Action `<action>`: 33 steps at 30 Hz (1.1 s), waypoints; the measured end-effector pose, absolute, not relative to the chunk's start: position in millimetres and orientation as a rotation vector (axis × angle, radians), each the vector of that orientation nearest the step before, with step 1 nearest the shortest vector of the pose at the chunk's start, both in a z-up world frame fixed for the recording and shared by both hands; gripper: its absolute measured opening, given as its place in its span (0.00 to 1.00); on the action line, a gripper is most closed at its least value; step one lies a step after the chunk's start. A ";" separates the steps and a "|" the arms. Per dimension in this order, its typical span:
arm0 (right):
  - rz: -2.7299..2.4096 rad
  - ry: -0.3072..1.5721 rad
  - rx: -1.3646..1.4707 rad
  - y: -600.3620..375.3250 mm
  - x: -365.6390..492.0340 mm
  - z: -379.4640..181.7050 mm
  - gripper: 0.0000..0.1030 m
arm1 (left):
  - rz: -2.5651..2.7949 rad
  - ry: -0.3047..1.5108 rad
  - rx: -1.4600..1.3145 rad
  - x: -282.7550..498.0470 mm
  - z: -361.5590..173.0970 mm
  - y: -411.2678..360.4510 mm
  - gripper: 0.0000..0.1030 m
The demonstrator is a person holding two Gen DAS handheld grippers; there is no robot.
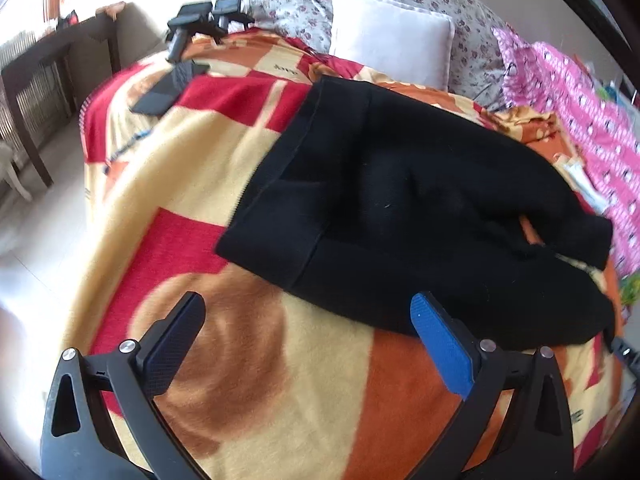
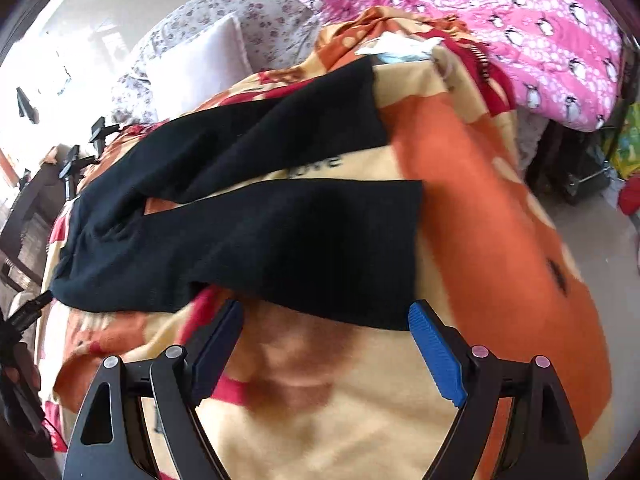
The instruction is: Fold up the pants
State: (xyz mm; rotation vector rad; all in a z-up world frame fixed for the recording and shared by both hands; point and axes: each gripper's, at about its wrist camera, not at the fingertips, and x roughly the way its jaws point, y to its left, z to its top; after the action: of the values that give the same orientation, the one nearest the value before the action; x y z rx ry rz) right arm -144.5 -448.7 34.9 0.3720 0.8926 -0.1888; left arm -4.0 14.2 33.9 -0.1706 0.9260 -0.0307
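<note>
Black pants point(image 1: 400, 200) lie flat on a red, cream and orange blanket point(image 1: 200, 200) on a bed. The left wrist view shows their waist end, with the waistband running along the left edge. My left gripper point(image 1: 308, 308) hovers open just short of the near waist corner, with nothing between its fingers. In the right wrist view the two legs point(image 2: 280, 240) spread apart in a V, cuffs to the right. My right gripper point(image 2: 326, 312) is open at the lower edge of the near leg, close to its cuff, and the pads are not pressing on cloth.
A white pillow point(image 1: 390, 36) and floral bedding point(image 1: 280, 4) lie at the bed's far end, with a pink penguin quilt point(image 2: 520, 20) beside them. Black clamp-like devices point(image 1: 200, 20) sit on the far bed corner. A dark wooden table point(image 1: 40, 80) stands on the floor to the left.
</note>
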 end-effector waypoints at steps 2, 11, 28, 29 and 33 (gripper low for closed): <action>-0.194 0.885 0.411 -455.8 -147.6 31.6 0.83 | -0.043 0.943 -0.208 1.1 29.2 11.6 1.00; -0.208 0.855 0.448 -475.3 -144.1 24.4 0.83 | -0.076 0.953 -0.170 24.8 26.7 -18.1 0.98; -0.153 0.639 0.460 -487.2 -151.5 80.2 0.07 | -0.140 0.877 -0.202 -6.1 79.1 3.1 0.09; -0.148 0.626 0.459 -489.0 -157.1 88.4 0.07 | -0.146 0.872 -0.201 -10.8 83.8 4.6 0.09; -0.155 0.592 0.436 -492.7 -179.2 110.8 0.07 | -0.177 0.880 -0.213 -28.7 99.0 14.4 0.09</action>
State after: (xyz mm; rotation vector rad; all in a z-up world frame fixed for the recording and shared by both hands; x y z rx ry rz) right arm -179.2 -492.7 110.8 0.4364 0.5925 -0.1547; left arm -28.7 14.4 99.0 -0.2135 0.8798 -0.1774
